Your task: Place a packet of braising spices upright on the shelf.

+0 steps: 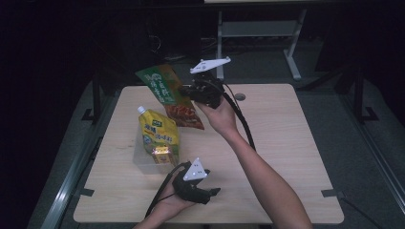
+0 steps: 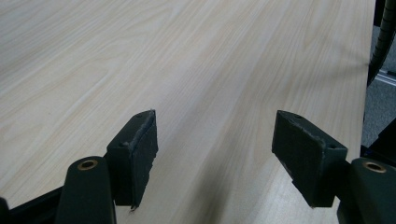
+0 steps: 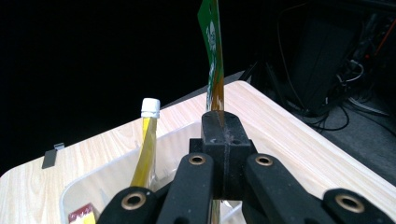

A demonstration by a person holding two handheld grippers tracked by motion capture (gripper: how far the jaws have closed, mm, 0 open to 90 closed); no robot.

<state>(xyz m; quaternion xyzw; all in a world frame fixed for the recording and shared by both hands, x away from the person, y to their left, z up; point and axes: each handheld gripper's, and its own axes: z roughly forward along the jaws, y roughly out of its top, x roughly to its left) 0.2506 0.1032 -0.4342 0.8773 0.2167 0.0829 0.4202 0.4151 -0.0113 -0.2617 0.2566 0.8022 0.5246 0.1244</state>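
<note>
Honestly nothing legible here: the green packet [image 1: 168,95] and the yellow spouted pouch [image 1: 159,133] both carry large printed characters, but they're too blurry to actually read.

You are working in what is looking like a lab or test room: a bare pale wooden table [image 1: 286,143] is standing on grey floor, a metal-framed bench [image 1: 258,33] is standing behind it, and cables [image 3: 345,116] are lying by dark equipment.
</note>
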